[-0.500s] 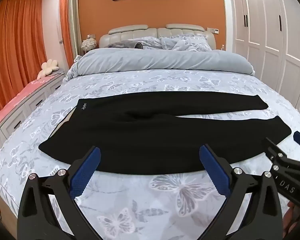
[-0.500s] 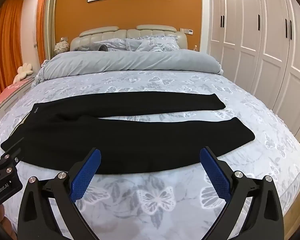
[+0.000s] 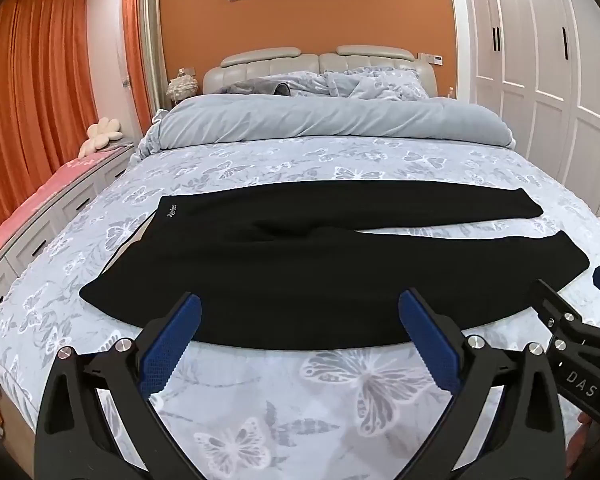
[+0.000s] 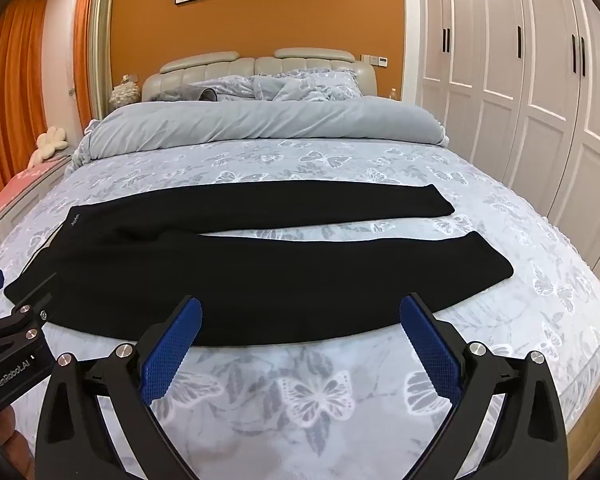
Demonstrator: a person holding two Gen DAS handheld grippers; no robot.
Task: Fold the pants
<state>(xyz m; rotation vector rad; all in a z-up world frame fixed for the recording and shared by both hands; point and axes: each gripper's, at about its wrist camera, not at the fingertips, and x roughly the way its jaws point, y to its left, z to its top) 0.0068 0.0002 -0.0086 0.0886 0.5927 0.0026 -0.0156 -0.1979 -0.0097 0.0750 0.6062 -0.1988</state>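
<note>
— Where are the pants (image 3: 284, 276) from where you stand?

— Flat on the bed (image 3: 340, 396), just ahead of both my grippers, not touched. Waist off to my left, two legs running right with a strip of sheet between them. My left gripper (image 3: 300, 340) hangs over the near leg's hem-side edge, jaws spread wide, nothing in them. My right gripper (image 4: 300, 340) is the same: wide apart, empty.

— How will they handle?

— Soft and limp, I'd judge, fairly light, a thick knit by the look. They'll sag and drag on the sheet, not slide as one piece.

— So where do you grab?

— Probably the near leg: left at the near waist corner (image 4: 16, 292), right at the cuff (image 4: 496, 268), pinching both layers, then lift it over onto the far leg (image 4: 300, 200).
</note>
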